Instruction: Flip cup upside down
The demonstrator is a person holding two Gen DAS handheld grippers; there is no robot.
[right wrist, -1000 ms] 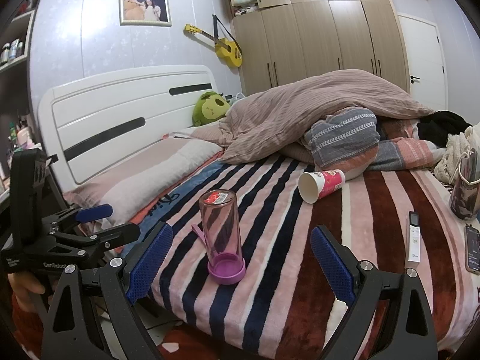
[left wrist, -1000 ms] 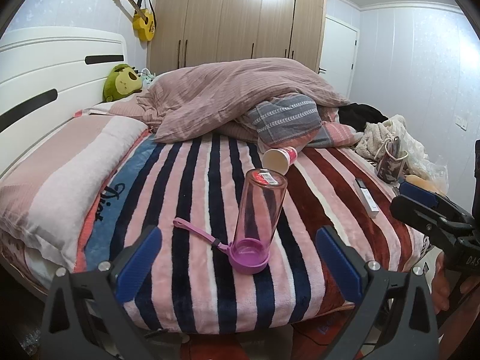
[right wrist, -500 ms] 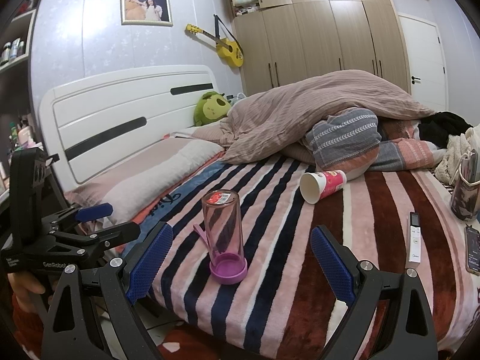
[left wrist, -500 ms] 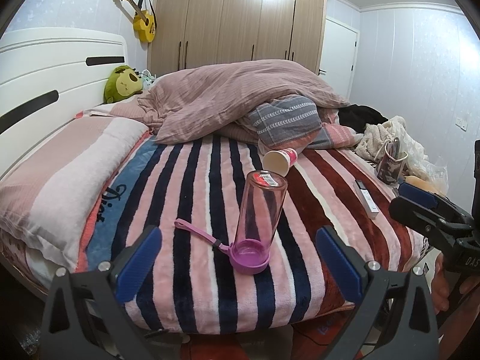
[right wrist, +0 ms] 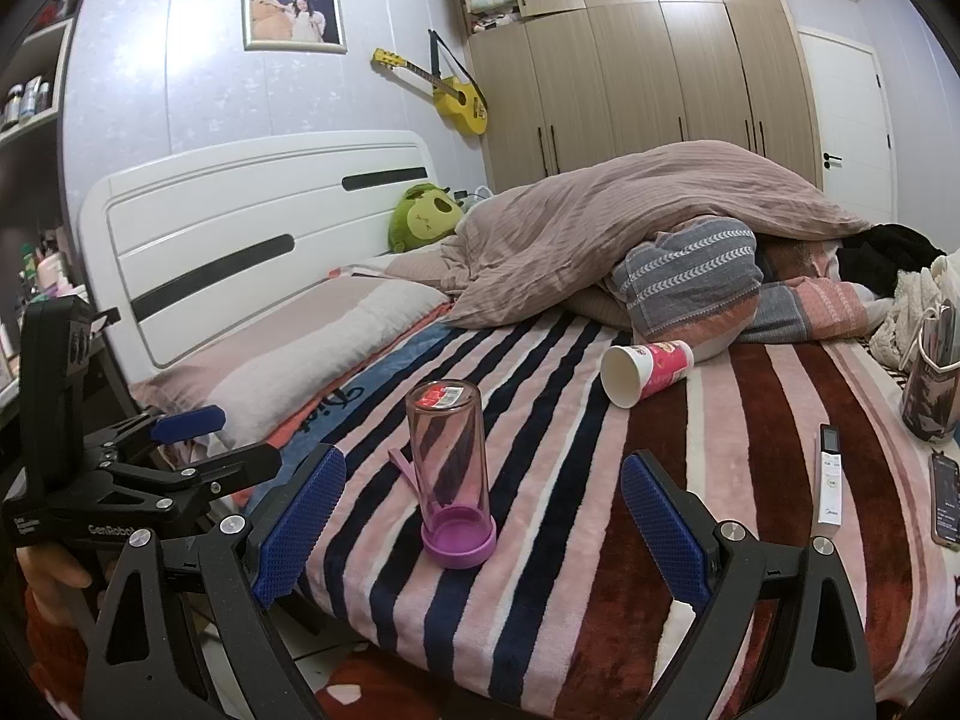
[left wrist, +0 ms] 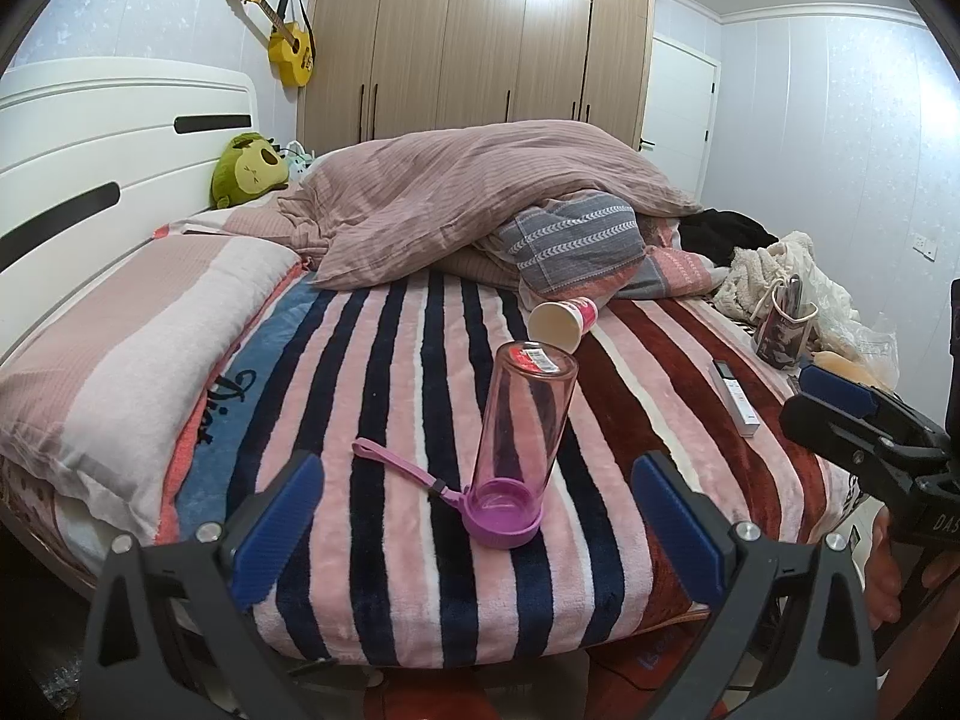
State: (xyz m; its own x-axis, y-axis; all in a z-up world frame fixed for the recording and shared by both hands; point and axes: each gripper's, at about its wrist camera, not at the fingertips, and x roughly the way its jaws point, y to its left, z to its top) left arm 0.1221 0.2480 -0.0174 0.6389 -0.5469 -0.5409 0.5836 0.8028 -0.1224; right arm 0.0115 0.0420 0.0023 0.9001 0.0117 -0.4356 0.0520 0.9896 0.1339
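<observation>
A clear pink cup (left wrist: 521, 438) stands upside down on the striped blanket, purple lid end down and base with a red label up, its purple strap (left wrist: 403, 468) lying to the left. It also shows in the right wrist view (right wrist: 450, 468). My left gripper (left wrist: 480, 516) is open and empty, a short way in front of the cup near the bed's front edge. My right gripper (right wrist: 480, 510) is open and empty, also in front of the cup. Each gripper shows in the other's view: the right one (left wrist: 870, 438) at the right, the left one (right wrist: 150, 474) at the left.
A paper cup (left wrist: 561, 324) lies on its side behind the pink cup. A white remote (left wrist: 735, 396), a phone (right wrist: 947, 501) and a patterned mug (left wrist: 783, 336) are at the right. A pillow (left wrist: 138, 348) lies left, a heaped duvet (left wrist: 480, 198) at the back.
Both views have shifted very slightly closer to the bed. The cup stays upside down in the same spot and both grippers stay open.
</observation>
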